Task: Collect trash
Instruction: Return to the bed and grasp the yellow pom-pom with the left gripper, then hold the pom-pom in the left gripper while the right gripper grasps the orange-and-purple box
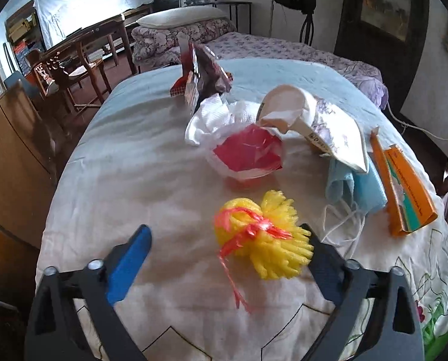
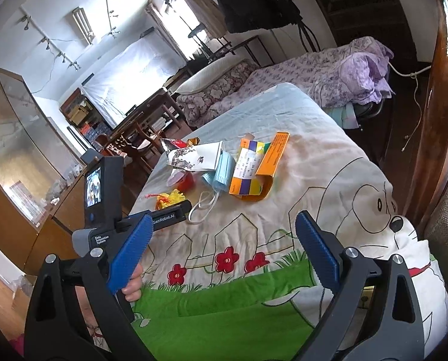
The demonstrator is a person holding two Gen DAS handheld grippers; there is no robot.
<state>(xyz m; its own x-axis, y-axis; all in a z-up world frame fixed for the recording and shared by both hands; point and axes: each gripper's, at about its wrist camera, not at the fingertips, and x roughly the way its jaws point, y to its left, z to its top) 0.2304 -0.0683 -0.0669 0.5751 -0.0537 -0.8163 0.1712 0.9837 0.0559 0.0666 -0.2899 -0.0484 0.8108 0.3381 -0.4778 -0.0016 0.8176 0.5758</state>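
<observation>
Between the left gripper's (image 1: 227,242) spread blue fingers lay the yellow foam net with red ribbon (image 1: 261,240), touching the right pad, not clamped. Behind it sat the red plastic cup (image 1: 248,153) on the printed tablecloth (image 1: 133,162). Right gripper (image 2: 224,240) hung apart, holding nothing.

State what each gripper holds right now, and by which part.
Nothing is held. The left gripper stands open around the yellow mesh bundle, pads not pressing it; the right gripper is open over the cloth.
</observation>
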